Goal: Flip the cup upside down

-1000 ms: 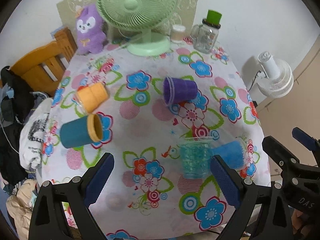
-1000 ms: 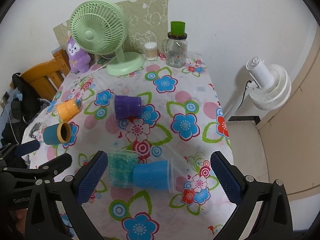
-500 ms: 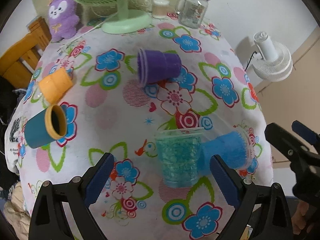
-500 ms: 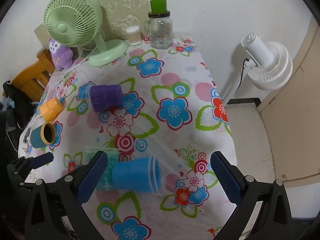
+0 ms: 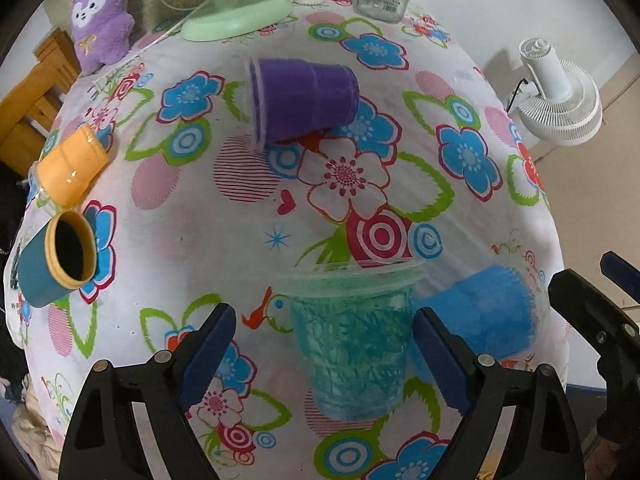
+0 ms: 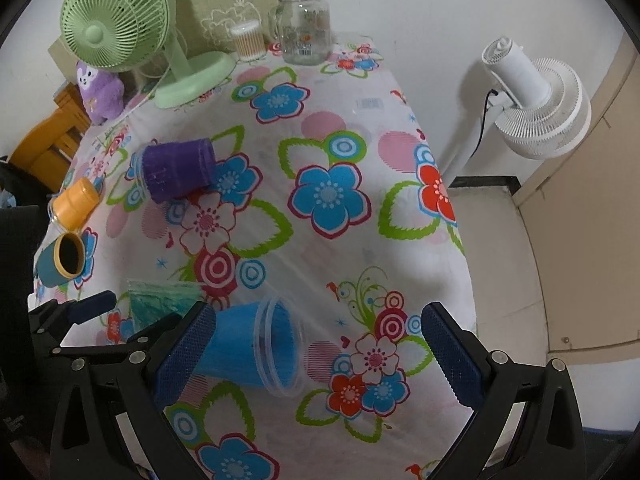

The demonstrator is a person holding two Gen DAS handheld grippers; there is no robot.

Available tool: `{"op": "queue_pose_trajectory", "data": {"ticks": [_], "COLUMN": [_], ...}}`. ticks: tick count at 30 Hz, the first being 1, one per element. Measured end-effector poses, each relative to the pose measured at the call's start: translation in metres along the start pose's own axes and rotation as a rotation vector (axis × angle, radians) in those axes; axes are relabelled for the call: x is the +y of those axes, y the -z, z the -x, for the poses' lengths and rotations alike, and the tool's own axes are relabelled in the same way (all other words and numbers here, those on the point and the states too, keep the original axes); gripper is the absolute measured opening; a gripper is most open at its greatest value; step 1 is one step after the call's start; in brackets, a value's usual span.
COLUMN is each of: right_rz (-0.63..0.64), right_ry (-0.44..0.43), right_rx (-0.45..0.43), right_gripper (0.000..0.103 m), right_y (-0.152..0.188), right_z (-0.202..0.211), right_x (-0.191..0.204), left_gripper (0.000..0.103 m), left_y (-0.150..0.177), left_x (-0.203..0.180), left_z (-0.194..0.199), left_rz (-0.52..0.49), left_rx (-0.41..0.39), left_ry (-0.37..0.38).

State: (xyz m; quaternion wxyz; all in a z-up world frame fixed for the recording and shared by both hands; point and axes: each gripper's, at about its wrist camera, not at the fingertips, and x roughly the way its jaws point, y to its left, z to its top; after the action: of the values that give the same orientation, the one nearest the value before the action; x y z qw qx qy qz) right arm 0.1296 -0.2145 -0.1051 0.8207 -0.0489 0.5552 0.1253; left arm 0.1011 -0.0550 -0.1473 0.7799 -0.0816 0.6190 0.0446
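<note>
Several cups lie on their sides on a floral tablecloth. A clear teal-patterned cup [image 5: 352, 340] lies between the pads of my open left gripper [image 5: 320, 356], mouth pointing away; it also shows in the right wrist view [image 6: 160, 300]. A blue cup [image 6: 256, 348] lies beside it, mouth to the right, between the pads of my open right gripper [image 6: 316, 356]; it also shows in the left wrist view [image 5: 488, 312]. A purple cup [image 5: 304, 100], an orange cup [image 5: 72, 172] and a teal cup with an orange rim [image 5: 56, 260] lie farther off.
A green desk fan [image 6: 120, 36], a purple plush toy [image 6: 100, 92], a glass jar mug [image 6: 304, 28] and a cotton swab jar [image 6: 248, 40] stand at the table's far end. A white floor fan [image 6: 536, 104] is right of the table, a wooden chair [image 5: 28, 108] left.
Both grippers have moved forward and down toward the table. The teal-patterned cup now lies between the left pads and the blue cup between the right pads. The cups have not moved.
</note>
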Motion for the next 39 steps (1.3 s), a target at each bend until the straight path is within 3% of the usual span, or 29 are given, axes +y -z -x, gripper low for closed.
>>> {"op": "queue_pose_trajectory", "data": {"ticks": [3,9,26,35,37,39], "right_rz": [-0.002,-0.007,0.089,0.081,0.08,0.077], "right_ry": [0.0,-0.004,-0.072,-0.063,-0.06,-0.054], "right_rx": [0.006,0.018,0.006,0.016,0.018,0.017], "right_gripper": [0.103,0.103,0.103,0.103,0.103,0.103], "right_y": [0.0,-0.001,0.001,0.011,0.013,0.014], "right_z": [-0.003,-0.007,-0.007,-0.014,-0.015,-0.016], "right_x": [-0.001,0.002,0.089,0.119,0.124,0.127], "left_gripper": [0.068,0.065,0.065,0.065,0.067,0.083], "left_y": [0.0,0.006,0.026,0.031,0.031,0.03], "left_x": [0.0,0.006,0.103,0.117,0.118,0.117], "left_z": [-0.006,0.0,0.026,0.01,0.009,0.008], "left_rz": [-0.003,-0.009,0.122,0.106,0.107,0.084], "left_rx": [0.027,0.021,-0.024,-0.006,-0.009,0.003], "left_ry": [0.002,0.007,-0.048,-0.012,-0.001,0.01]}}
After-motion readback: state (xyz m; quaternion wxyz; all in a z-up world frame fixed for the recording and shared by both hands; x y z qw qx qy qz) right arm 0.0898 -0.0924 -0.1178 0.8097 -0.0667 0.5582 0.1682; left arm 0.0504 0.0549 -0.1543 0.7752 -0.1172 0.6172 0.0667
